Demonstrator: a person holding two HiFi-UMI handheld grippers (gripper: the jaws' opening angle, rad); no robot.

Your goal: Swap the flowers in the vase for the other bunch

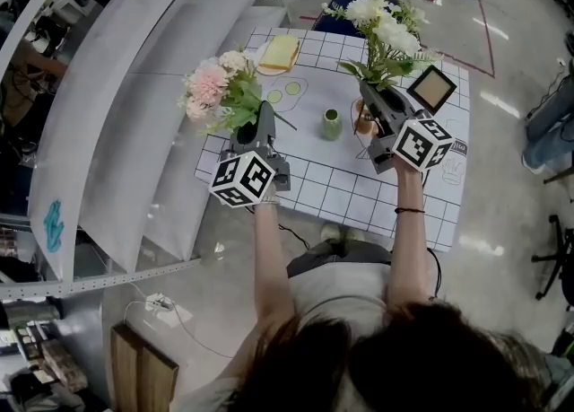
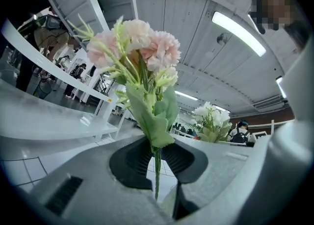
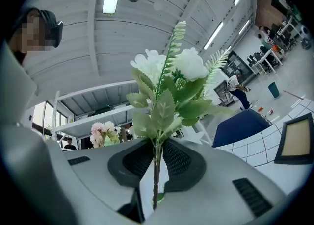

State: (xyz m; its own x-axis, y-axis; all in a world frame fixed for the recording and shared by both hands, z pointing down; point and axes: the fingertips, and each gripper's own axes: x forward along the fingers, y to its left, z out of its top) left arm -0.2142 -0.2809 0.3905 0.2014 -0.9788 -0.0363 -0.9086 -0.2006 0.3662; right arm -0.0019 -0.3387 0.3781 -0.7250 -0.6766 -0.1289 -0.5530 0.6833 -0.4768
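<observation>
My left gripper (image 1: 263,123) is shut on the stem of a pink flower bunch (image 1: 213,87), held upright over the table's left part. In the left gripper view the thin green stem (image 2: 157,170) is pinched between the dark pads (image 2: 135,162), with the pink blooms (image 2: 142,47) above. My right gripper (image 1: 372,100) is shut on a white flower bunch (image 1: 387,31), whose stems (image 3: 156,170) are clamped between its pads (image 3: 179,162). A small green vase (image 1: 332,123) stands with nothing in it on the table between the two grippers.
The table (image 1: 359,199) has a white gridded cover. A yellow item on a plate (image 1: 279,53) lies at the back, a framed picture (image 1: 433,89) at the right, and a brownish cup (image 1: 360,119) beside the vase. White shelving (image 1: 117,114) runs along the left.
</observation>
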